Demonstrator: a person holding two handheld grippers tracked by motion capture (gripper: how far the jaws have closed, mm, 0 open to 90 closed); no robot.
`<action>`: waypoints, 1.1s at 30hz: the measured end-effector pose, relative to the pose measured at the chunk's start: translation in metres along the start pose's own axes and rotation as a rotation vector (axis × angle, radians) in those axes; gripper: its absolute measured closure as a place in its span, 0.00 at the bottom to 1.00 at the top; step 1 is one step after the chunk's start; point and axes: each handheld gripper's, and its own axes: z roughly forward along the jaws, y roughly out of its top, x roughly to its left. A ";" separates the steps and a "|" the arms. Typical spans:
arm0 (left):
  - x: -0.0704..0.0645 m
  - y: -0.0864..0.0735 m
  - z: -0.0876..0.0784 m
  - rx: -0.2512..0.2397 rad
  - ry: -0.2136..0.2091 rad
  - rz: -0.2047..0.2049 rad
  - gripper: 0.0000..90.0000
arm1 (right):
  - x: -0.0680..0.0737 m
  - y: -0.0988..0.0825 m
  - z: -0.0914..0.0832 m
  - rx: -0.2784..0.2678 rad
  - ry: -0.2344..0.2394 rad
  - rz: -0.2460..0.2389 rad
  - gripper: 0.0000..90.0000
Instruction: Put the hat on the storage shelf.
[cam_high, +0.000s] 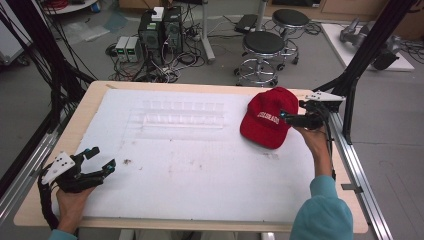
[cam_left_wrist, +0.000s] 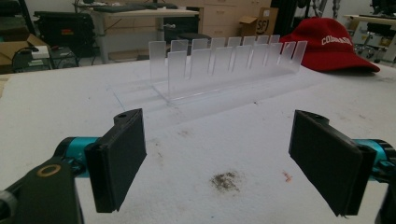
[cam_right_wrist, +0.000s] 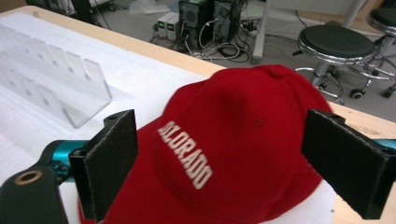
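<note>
A red cap (cam_high: 266, 118) is lying at the far right of the tabletop (cam_high: 200, 165), on its white cover, crown up and with white lettering across the front; in the high view the bill is pointing toward the near right, and the cap is sitting just right of the clear rack (cam_high: 176, 118); the right gripper (cam_high: 290, 116) is reaching in from the right edge, held level in the person's right hand (cam_high: 314, 137), its tips sitting at the cap's right side; in the right gripper view its two black jaws are standing wide apart with the cap (cam_right_wrist: 233, 149) showing between and beyond them, and neither pad is pressing on the cloth, so the gripper is gaping and holding nothing; whether a tip is brushing the cap I cannot tell; the left gripper (cam_high: 99, 161) is resting at the near left corner of the tabletop, held in the left hand (cam_high: 70, 202), well apart from the cap; in the left gripper view its jaws are also spread wide with bare white cover between them and a small dark smudge (cam_left_wrist: 225, 181) lying just ahead; farther off in that view the rack (cam_left_wrist: 224, 63) is standing upright with its rows of clear dividers, and the cap (cam_left_wrist: 331, 46) is lying beyond its far end; stools (cam_high: 262, 50) and computer boxes (cam_high: 160, 30) are standing on the floor past the tabletop.
</note>
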 end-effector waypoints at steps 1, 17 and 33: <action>0.000 0.000 0.000 -0.001 0.000 0.001 0.21 | -0.005 0.002 -0.001 -0.023 -0.004 0.007 0.11; -0.002 0.000 0.000 0.000 -0.009 0.016 0.22 | -0.032 -0.008 0.043 0.124 -0.039 0.065 0.11; -0.002 0.000 0.000 0.001 -0.012 0.022 0.22 | -0.038 -0.023 0.064 0.178 -0.024 0.139 0.43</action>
